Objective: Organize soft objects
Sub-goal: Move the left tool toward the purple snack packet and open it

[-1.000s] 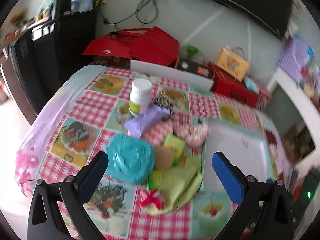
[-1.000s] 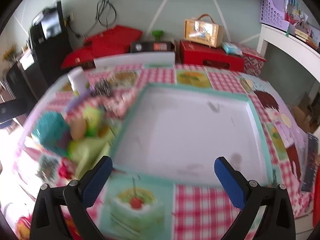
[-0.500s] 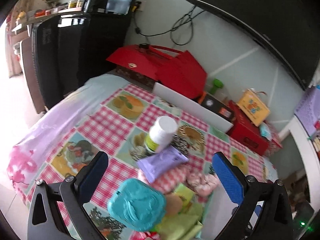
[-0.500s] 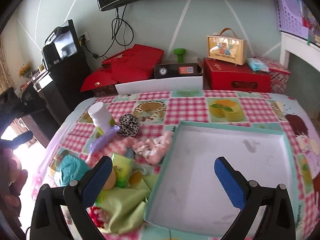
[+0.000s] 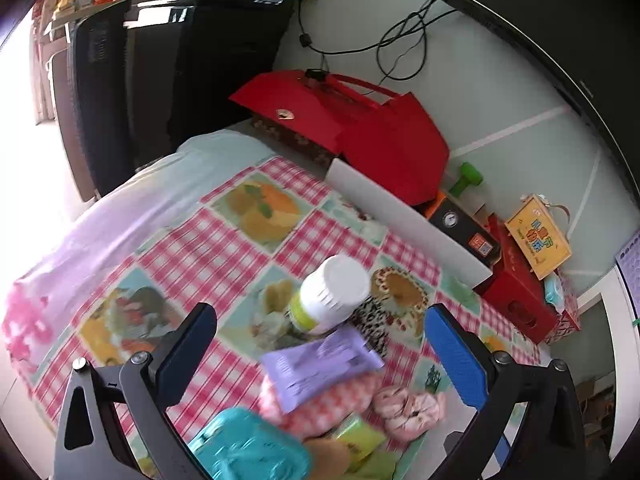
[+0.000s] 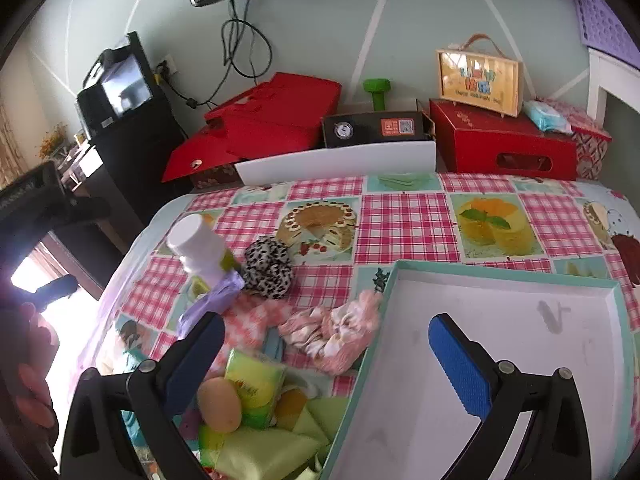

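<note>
A pile of small items lies on the checked tablecloth: a purple tissue pack (image 5: 320, 362), a white bottle (image 5: 328, 298), a leopard scrunchie (image 6: 267, 266), a pink scrunchie (image 6: 332, 330), a teal object (image 5: 248, 450), a yellow-green pack (image 6: 254, 384) and green cloth (image 6: 272, 448). An empty white tray with a teal rim (image 6: 500, 360) sits to the right of the pile. My left gripper (image 5: 320, 348) hovers open above the pile. My right gripper (image 6: 326, 360) is open over the tray's left rim. Neither holds anything.
Red boxes (image 6: 500, 140), a black box (image 6: 374, 128), a white board (image 6: 336, 162) and a yellow case (image 6: 478, 76) line the table's far edge. A black cabinet (image 5: 168, 72) stands at the left. A hand (image 6: 28, 364) shows at the left edge.
Both grippers have risen and tilted upward, so the pile and tray sit lower in view and more of the back wall shows. Nothing on the table moved.
</note>
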### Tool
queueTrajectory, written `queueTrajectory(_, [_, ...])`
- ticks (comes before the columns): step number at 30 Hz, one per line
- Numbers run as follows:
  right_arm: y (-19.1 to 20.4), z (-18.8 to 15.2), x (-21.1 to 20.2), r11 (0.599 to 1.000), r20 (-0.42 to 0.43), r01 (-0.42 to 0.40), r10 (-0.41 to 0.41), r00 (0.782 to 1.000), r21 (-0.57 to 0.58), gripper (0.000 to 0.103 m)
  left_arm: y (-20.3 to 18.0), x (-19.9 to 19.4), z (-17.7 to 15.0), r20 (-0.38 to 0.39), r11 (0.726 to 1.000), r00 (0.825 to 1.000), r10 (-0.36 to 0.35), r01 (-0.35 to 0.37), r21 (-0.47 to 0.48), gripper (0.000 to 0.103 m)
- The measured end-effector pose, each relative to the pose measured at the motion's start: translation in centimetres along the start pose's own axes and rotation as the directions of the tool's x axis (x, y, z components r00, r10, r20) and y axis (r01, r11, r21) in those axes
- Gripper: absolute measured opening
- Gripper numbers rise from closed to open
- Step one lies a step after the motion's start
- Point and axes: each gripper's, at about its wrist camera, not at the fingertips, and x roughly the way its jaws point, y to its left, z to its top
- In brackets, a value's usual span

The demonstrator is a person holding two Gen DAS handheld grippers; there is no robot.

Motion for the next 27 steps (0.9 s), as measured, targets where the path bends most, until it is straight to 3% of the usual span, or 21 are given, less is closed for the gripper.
queueTrajectory(3, [-0.7, 1.0, 0.8, 1.000, 0.001, 0.026, -0.026, 1.000, -0.002, 0.103, -0.4, 1.9, -0.6, -0.057, 1.000, 0.998, -0.011, 0.012, 0.021, 0.103])
queueTrajectory(7, [-2.0, 2.0, 1.9, 0.999, -0.016, -0.002, 0.003, 1.000, 0.040, 0.103, -0.6, 4.1, -1.2, -0.129, 0.998, 0.990, -0.061, 0.063, 0.010, 0.103])
queueTrajectory(11, [-3.8, 1.4, 3.4, 0.995, -0.082, 0.015, -0.007, 0.997, 0.099, 0.103, -1.4, 5.2, -2.0, -0.167, 0.996, 0.985, -0.034, 0.047, 0.070, 0.103])
queueTrajectory(16, [-5.2, 0.9, 3.5, 0.988, -0.106, 0.003, 0.014, 0.994, 0.156, 0.102, -2.4, 6.1, -2.9, -0.232, 0.988, 0.973, -0.004, 0.040, 0.152, 0.103])
queueTrajectory(19, [-5.3, 0.8, 3.3, 0.989, -0.107, 0.034, -0.019, 0.994, 0.145, 0.102, -3.4, 7.1, -3.8, -0.277, 0.973, 0.958, 0.071, -0.005, 0.232, 0.103])
queueTrajectory(23, [-5.9, 0.6, 3.5, 0.985, -0.126, 0.046, -0.025, 0.992, 0.164, 0.102, -4.3, 8.2, -4.9, -0.283, 0.940, 0.941, 0.184, -0.084, 0.332, 0.103])
queueTrajectory(25, [-6.1, 0.5, 3.6, 0.984, -0.133, 0.049, -0.026, 0.991, 0.169, 0.102, -4.4, 8.7, -5.2, -0.286, 0.931, 0.936, 0.206, -0.097, 0.353, 0.102])
queueTrajectory(27, [-6.2, 0.4, 3.5, 0.984, -0.138, 0.045, -0.022, 0.990, 0.172, 0.102, -4.5, 9.2, -5.6, -0.286, 0.916, 0.928, 0.239, -0.118, 0.382, 0.096])
